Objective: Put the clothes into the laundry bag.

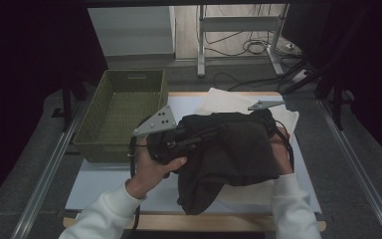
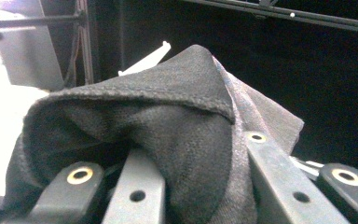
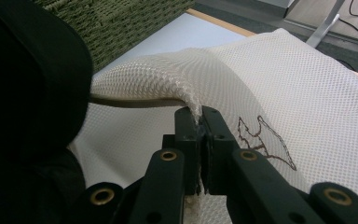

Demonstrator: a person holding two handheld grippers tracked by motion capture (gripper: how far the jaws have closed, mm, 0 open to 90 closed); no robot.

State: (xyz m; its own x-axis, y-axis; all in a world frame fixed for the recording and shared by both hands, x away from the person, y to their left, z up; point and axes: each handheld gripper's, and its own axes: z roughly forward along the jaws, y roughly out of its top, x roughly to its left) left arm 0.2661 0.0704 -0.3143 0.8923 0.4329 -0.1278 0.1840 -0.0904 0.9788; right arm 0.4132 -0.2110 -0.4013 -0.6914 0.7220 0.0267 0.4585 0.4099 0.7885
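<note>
Dark knitted cloth (image 2: pixel 168 126) crowds the left gripper view, bunched between the left gripper (image 2: pixel 191 186) and its jaws, which stand a moderate way apart with the fabric folded down into the gap. From above, that cloth (image 1: pixel 229 149) drapes over both grippers above the white table (image 1: pixel 109 184), hanging toward the near edge. Right gripper (image 3: pixel 200 126) jaws are pinched together on a raised edge of the white mesh bag (image 3: pixel 279 93), lifting it into an arch. A brown outline drawing (image 3: pixel 263 140) marks the mesh; no readable writing shows. Beside the bag on the table sits a green woven basket (image 1: pixel 122 107).
</note>
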